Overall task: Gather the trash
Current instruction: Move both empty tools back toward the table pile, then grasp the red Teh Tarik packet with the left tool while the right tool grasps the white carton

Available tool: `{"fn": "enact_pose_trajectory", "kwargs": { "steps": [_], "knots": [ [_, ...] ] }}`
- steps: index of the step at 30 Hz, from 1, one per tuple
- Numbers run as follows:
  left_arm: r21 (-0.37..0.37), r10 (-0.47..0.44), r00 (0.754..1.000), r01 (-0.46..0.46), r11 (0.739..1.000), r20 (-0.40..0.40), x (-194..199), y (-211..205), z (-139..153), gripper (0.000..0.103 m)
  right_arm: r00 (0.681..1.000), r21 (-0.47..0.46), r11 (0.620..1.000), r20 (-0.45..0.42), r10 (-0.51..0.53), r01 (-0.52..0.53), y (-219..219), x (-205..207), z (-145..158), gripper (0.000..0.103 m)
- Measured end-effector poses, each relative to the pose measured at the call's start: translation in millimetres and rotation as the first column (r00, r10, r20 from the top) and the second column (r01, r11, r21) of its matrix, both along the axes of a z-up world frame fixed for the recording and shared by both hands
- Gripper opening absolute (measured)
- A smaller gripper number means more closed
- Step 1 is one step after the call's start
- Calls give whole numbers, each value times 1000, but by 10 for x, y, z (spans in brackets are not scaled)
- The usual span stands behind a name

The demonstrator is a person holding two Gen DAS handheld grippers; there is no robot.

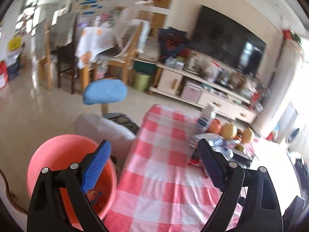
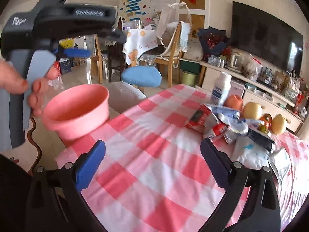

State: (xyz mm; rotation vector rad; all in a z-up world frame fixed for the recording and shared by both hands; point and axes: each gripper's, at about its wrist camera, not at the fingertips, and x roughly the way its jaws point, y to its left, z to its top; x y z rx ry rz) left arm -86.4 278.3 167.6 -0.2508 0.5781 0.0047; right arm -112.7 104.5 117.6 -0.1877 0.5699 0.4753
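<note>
Trash for this job lies in one heap on the red-and-white checked tablecloth (image 2: 158, 150), and the round pink plastic basin (image 2: 77, 110) off the cloth's left edge looks like the place it belongs; scraps already lie in its bottom in the left wrist view.

Taking the basin as the landmark and working rightward: the left gripper (image 1: 154, 166) hangs just right of the basin's rim, blue-padded fingers (image 1: 96, 166) spread wide with nothing between them. In the right wrist view its dark body, held by a hand (image 2: 29, 90), sits above and left of the basin.

Further right of the basin comes a broad stretch of bare cloth, and the right gripper (image 2: 153, 166) hovers over it, its fingers likewise fully spread and empty.

Well right of the basin lies the heap: a crumpled red and white wrapper (image 2: 204, 119), a crushed blue and white foil packet (image 2: 229, 116) against it, and a dark plastic pouch (image 2: 260, 137) just beyond.

Behind the heap, still farther from the basin, stand a white plastic bottle with a blue label (image 2: 221, 89) and several apples (image 2: 252, 110); those are probably not rubbish.

To do the next pickup well, I would send the right gripper to the nearest wrapper, straddle a raised fold rather than flat film, pinch without catching the cloth, and avoid nudging the bottle.
</note>
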Motion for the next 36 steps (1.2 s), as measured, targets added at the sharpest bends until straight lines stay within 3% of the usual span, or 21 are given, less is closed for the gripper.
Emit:
{"fn": "enact_pose_trajectory", "kwargs": {
  "steps": [13,19,25,31,36],
  "knots": [
    [27,-233,971,235,972,-47,146,-921,60,90,994,4,999,-102,-50,51,-514,-90,-168,99],
    [-31,-260,961,259,965,-97,288,-1188,-1,90,987,-5,997,-146,-73,73,-723,-46,-246,99],
    [-92,-253,954,241,966,-159,509,-1414,-130,90,980,-10,985,-102,-173,173,-1064,9,-182,99],
    [-88,-213,952,197,976,-222,741,-1581,-296,90,935,90,935,-133,-330,343,-1761,204,-114,99],
    [-112,-192,949,168,979,-251,924,-1631,-387,90,869,167,858,-202,-452,486,-2408,384,-167,99]
  ]
}}
